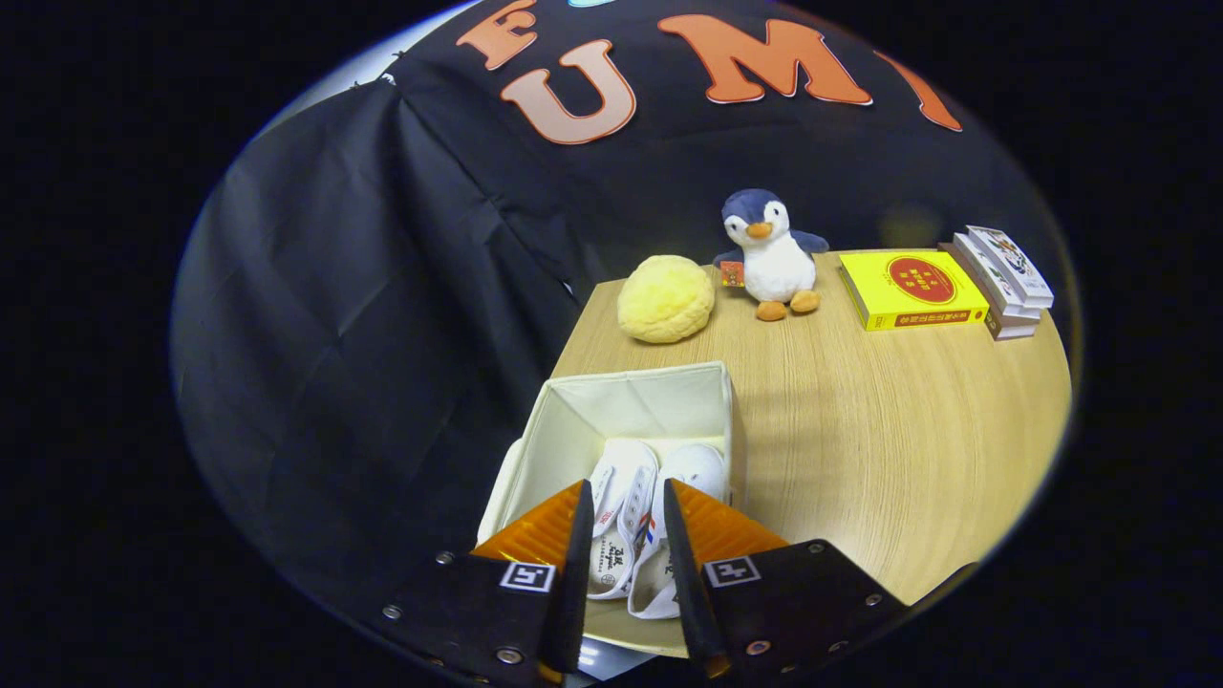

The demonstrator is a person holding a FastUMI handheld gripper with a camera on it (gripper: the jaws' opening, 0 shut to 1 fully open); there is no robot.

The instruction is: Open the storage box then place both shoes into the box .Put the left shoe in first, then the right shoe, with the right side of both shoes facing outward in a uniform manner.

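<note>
Gripper [626, 573] poised over the near end of the storage box [573, 430], fingers apart with a narrow gap, nothing clamped; the shoes show through the gap below, contact can't be judged. Both shoes look already in; step in hand is likely release and withdrawal after the second shoe. To do it well: keep the fingers parted, lift straight up and back toward the near side, don't snag laces or drag a fabric wall; check both shoes face the same way before leaving.

Storage box: open, cream fabric, at the near left corner of the table [860, 440]; holds left shoe [616, 506] and right shoe [693, 473], white, side by side, toes toward the far wall, touching. Which sides face outward: cannot tell.
</note>
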